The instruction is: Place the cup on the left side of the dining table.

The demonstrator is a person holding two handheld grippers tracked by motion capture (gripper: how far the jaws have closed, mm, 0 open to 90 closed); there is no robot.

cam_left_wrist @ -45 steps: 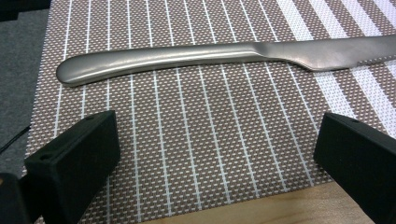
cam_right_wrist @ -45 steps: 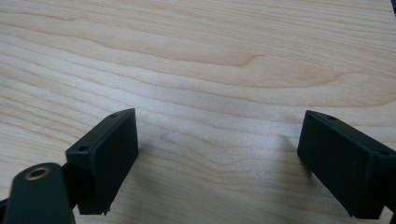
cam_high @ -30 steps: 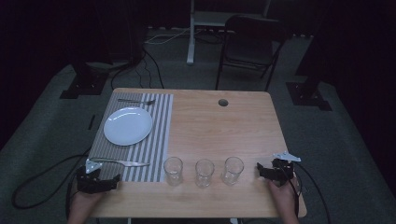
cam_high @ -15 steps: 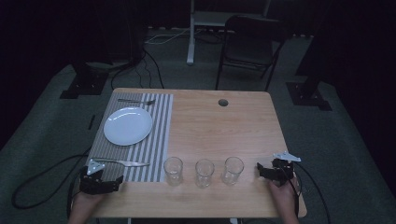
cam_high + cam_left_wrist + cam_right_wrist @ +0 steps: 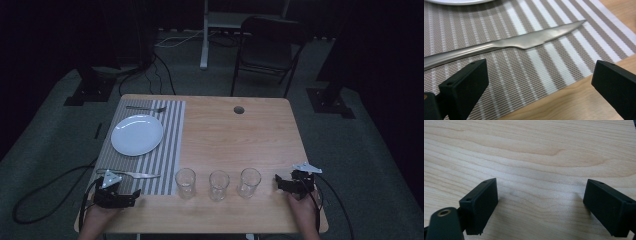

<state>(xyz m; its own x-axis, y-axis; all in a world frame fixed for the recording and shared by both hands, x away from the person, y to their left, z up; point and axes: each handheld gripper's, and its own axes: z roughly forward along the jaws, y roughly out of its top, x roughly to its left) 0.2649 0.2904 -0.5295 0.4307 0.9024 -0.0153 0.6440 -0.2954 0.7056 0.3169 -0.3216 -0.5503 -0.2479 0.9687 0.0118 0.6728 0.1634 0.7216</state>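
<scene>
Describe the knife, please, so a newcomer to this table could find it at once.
Start at the striped placemat on the table's left half. Below the white plate, along the mat's near edge, lies the knife, just ahead of the left gripper. The fork lies at the far edge.

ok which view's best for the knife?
The left gripper view: the knife lies close up across the striped placemat, blade and part of the handle clear, just beyond the open left tool. The high view shows it small and dim. The right gripper view looks at bare table.
</scene>
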